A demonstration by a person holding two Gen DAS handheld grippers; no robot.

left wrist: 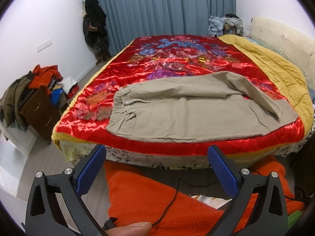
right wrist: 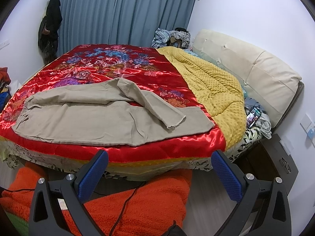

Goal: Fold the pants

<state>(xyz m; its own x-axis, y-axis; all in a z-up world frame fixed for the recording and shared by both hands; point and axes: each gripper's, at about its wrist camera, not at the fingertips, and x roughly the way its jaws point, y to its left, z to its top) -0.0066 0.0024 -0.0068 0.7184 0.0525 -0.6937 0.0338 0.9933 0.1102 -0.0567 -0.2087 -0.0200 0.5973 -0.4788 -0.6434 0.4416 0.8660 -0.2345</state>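
Lying lengthwise across mid-frame on the red quilt (left wrist: 177,64), waistband at left, far leg crooked over the near one, the pants (left wrist: 177,116) sit ahead of the left gripper (left wrist: 155,164) and right gripper (right wrist: 160,168), both wide and empty, the right nearer the cuffs.

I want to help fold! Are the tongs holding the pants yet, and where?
No, nothing is held. Both the left tongs and right tongs are open, short of the bed. The beige pants lie untouched on the red quilt.
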